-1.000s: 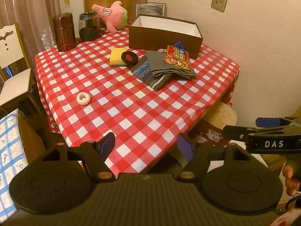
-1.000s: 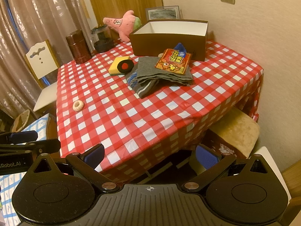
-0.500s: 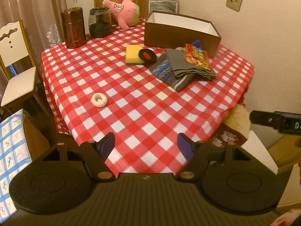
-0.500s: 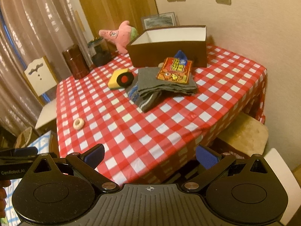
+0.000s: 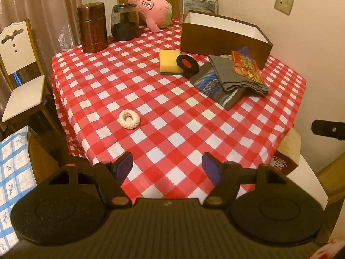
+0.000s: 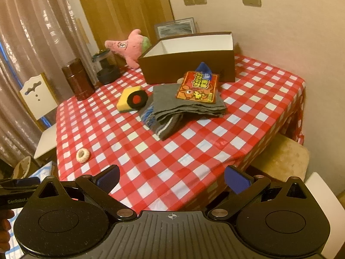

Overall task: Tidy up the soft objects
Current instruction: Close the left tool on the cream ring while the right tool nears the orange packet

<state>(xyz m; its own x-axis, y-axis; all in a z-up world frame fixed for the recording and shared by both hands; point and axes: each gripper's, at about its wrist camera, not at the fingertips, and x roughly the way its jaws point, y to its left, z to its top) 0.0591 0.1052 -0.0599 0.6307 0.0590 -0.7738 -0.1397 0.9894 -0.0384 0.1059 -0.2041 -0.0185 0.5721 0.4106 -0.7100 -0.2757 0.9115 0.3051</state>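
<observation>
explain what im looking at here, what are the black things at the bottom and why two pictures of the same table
The black shapes are two handheld grippers, one in each of a person's hands. No robot arm is involved. Each carries a wide-angle camera looking forward along its two fingers, so you get one picture per gripper.

In the left camera's view the left gripper is open and holds nothing. In the right camera's view the right gripper is also open and empty.

Both look at a table with a red checked cloth. On it lie a cream knitted ring, a yellow sponge with a black and red ring leaning on it, folded grey cloths with an orange packet on top, an open brown box, a pink plush toy, a brown canister and a glass jar.
</observation>
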